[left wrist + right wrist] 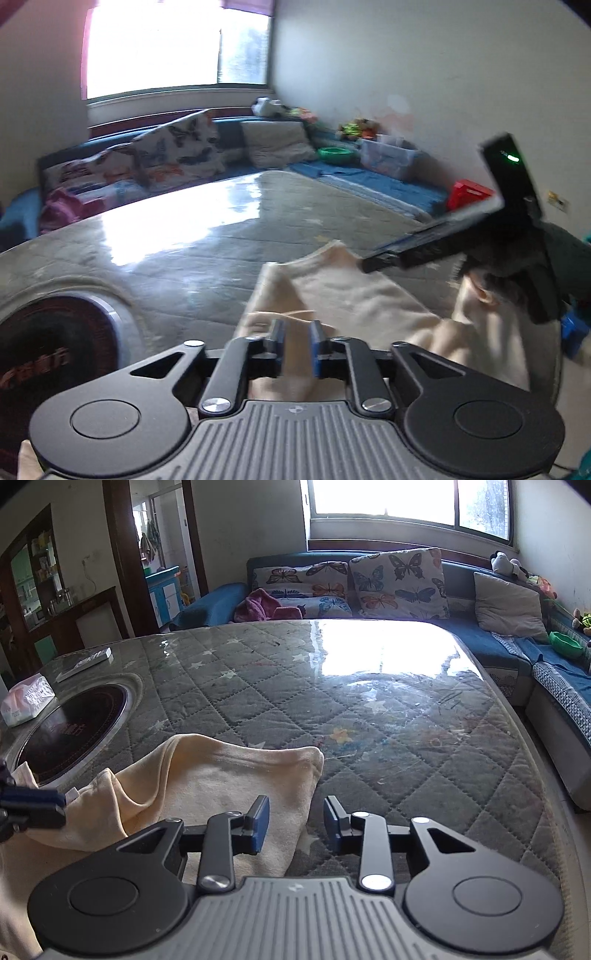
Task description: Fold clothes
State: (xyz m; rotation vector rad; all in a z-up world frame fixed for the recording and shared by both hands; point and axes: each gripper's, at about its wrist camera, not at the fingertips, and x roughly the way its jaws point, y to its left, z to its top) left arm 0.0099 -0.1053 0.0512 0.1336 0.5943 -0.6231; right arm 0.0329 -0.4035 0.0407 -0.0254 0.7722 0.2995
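Here, cream garment (221,779) rumpled, left hand-held gripper (298,343) pinching fold

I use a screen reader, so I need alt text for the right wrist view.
The right gripper hangs open over the right edge of a cream garment lying partly folded on a quilted grey table cover. The left gripper reaches the garment's left side, beside a round black cooktop. Behind stands a blue sofa with butterfly cushions.
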